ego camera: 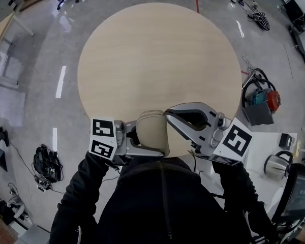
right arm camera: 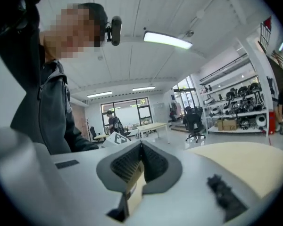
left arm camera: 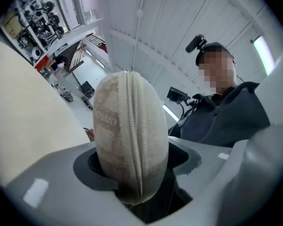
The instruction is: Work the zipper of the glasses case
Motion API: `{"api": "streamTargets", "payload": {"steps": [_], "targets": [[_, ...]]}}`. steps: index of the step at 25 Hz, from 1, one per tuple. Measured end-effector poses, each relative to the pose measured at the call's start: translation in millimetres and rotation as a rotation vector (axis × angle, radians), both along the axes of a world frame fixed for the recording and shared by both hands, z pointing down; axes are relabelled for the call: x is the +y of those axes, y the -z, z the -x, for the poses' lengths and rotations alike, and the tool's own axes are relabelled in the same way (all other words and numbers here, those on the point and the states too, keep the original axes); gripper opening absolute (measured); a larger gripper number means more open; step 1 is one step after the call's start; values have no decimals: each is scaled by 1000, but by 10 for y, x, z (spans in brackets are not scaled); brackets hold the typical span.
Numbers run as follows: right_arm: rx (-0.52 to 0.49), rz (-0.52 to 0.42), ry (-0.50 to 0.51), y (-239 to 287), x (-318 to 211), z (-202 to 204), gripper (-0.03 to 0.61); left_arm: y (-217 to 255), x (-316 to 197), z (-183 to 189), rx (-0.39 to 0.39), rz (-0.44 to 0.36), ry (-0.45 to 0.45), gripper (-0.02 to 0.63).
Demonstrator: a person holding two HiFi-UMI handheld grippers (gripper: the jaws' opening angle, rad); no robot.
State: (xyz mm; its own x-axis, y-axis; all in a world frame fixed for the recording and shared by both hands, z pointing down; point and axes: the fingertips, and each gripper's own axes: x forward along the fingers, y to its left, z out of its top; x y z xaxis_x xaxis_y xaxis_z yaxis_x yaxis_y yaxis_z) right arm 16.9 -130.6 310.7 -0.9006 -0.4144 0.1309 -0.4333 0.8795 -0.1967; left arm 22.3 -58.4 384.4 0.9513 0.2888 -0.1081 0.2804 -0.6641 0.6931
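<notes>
Oval glasses case of beige woven fabric (left arm camera: 129,131), stood on end between the jaws of the left gripper (left arm camera: 132,185), which clamp it by its two broad faces. Its closed zipper (left arm camera: 132,121) runs up the middle, facing back along the gripper. This hold probably serves to keep the seam exposed and the case steady against a pull along the zipper. The right gripper (right arm camera: 140,161) is closed tight, jaw against jaw. Its tips point at the upper end of the case, just beside or touching it, apparently placed to draw the slider. Case and both grippers are held up close to the person's chest, with the round pale wooden table (ego camera: 157,50) lying ahead of and below the tools. The head view alone shows how the two tools stand to each other. The left gripper view alone shows the zipper line and the clamping. The right gripper view shows no case at all, only a thin tan strip (right arm camera: 132,187) at the seam of its jaws. Whether that strip is the zipper's pull or part of the gripper cannot be told.
</notes>
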Motion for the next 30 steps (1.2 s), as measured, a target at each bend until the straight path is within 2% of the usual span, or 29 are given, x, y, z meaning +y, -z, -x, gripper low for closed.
{"api": "streamTargets", "payload": {"steps": [4, 7, 9, 10, 11, 13, 16, 18, 20, 23, 26, 30], "targets": [[-87, 32, -42, 43, -37, -109, 6, 138, -40, -23, 152, 150, 78, 309], [-142, 55, -80, 96, -149, -160, 6, 231, -238, 61, 283, 300, 143, 315], [-162, 63, -108, 113, -209, -188, 6, 249, -339, 73, 330, 359, 185, 318], [-172, 71, -123, 108, -233, -209, 6, 248, -367, 51, 329, 361, 209, 318], [-188, 84, -140, 99, -255, -237, 6, 243, -389, 14, 312, 343, 239, 318], [-238, 122, -176, 80, -297, -301, 6, 228, -435, -83, 230, 253, 316, 318], [-330, 172, -199, 92, -315, -334, 6, 226, -476, -259, 74, 30, 398, 318], [-408, 198, -200, 126, -313, -325, 6, 275, -492, -353, 37, -74, 423, 322], [-496, 224, -212, 167, -342, -364, 6, 357, -544, -392, 54, -90, 450, 362], [-581, 240, -231, 235, -392, -451, 6, 455, -614, -401, 80, -63, 487, 362], [-550, 218, -226, 265, -398, -443, 8, 449, -628, -404, 38, -88, 503, 335], [-452, 206, -151, 252, -367, -376, 8, 395, -587, -308, 9, -90, 403, 319]]}}
